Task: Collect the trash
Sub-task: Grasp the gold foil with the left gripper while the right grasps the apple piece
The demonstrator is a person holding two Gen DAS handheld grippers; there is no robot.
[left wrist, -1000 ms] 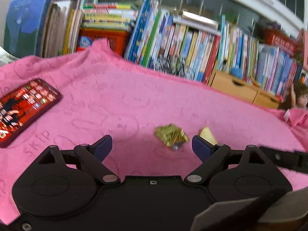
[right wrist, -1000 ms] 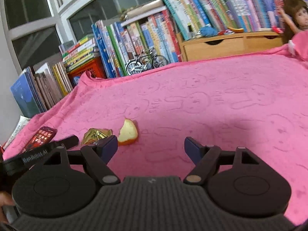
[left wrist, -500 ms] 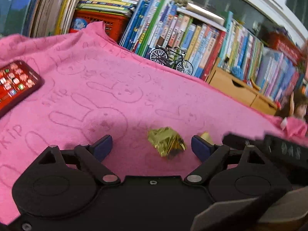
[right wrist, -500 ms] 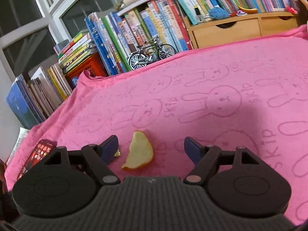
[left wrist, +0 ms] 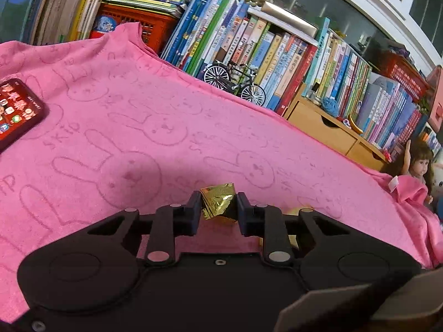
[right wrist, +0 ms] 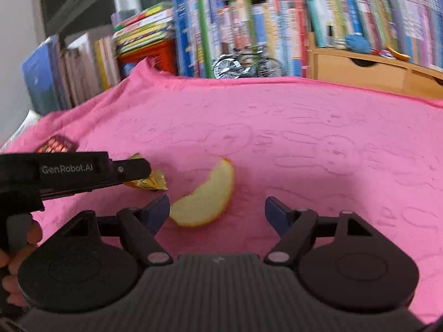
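A crumpled gold foil wrapper [left wrist: 218, 195] lies on the pink bunny-print towel [left wrist: 138, 116]. My left gripper [left wrist: 218, 207] has its jaws closing on the wrapper, and both blue pads press its sides. In the right wrist view the left gripper [right wrist: 135, 170] reaches in from the left over the wrapper [right wrist: 151, 184]. A pale apple slice [right wrist: 205, 199] lies on the towel just right of the wrapper. My right gripper [right wrist: 216, 207] stands open around the slice, which sits close to the left finger. A yellow bit of the slice [left wrist: 301, 209] shows behind the left gripper's linkage.
A red phone [left wrist: 16, 113] lies at the towel's left edge. Behind the towel stand rows of books, a toy bicycle [left wrist: 235, 80], a red crate [left wrist: 146, 27] and a wooden drawer box [left wrist: 326, 130]. A doll [left wrist: 418, 166] sits at the far right.
The left jaws went from wide open around the gold wrapper to pressed on it. The right gripper slid left and forward, so the apple slice now lies between its open fingers.
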